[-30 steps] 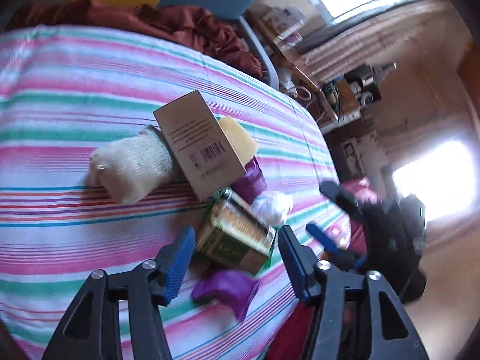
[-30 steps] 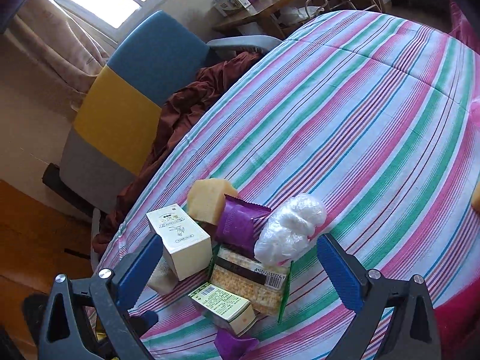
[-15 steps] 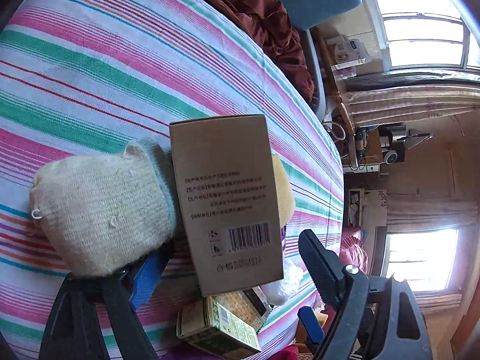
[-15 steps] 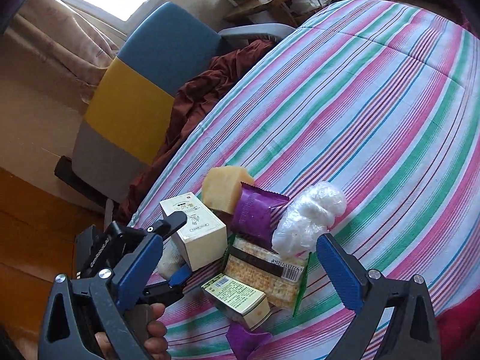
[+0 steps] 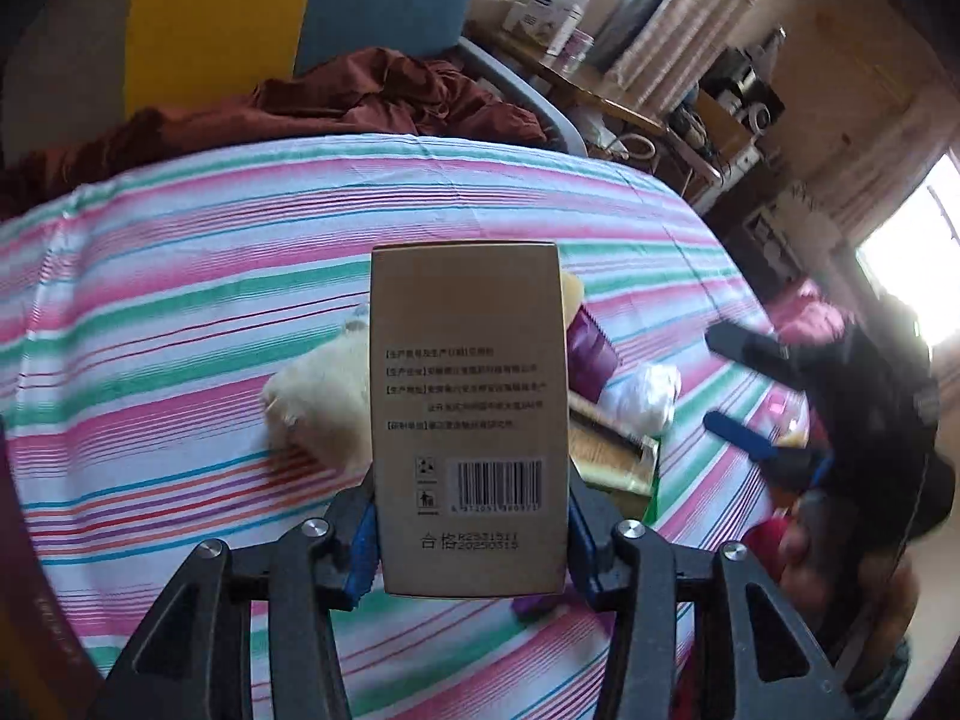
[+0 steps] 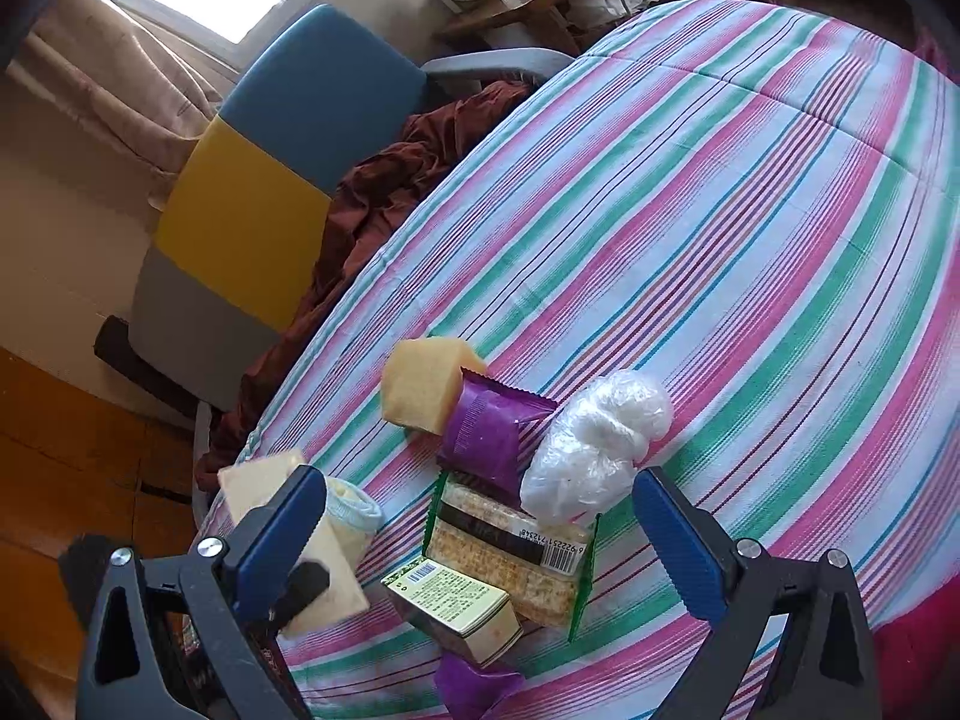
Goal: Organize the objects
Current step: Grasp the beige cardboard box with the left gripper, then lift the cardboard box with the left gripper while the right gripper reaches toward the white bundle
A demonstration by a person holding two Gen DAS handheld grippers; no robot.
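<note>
Two grippers: left gripper (image 5: 471,531) is closing its jaws on the cardboard box (image 5: 468,396), lifting it; right gripper (image 6: 480,546) is waiting wide open above the snack packets (image 6: 510,546). Next, judging a clear spot for setting the box down.

box (image 5: 468,414): matt brown cardboard, printed, as i see it
bedspread (image 6: 720,228): woven striped cloth, soft and matt
purple packet (image 6: 489,432): glossy plastic film
white bag (image 6: 594,444): thin crinkled clear plastic
sock roll (image 5: 324,402): rough cream knit
yellow block (image 6: 420,384): matt, spongy-looking
gripper pads (image 6: 678,546): ribbed blue plastic on my black matt frame
floor (image 6: 54,462): glossy wood
</note>
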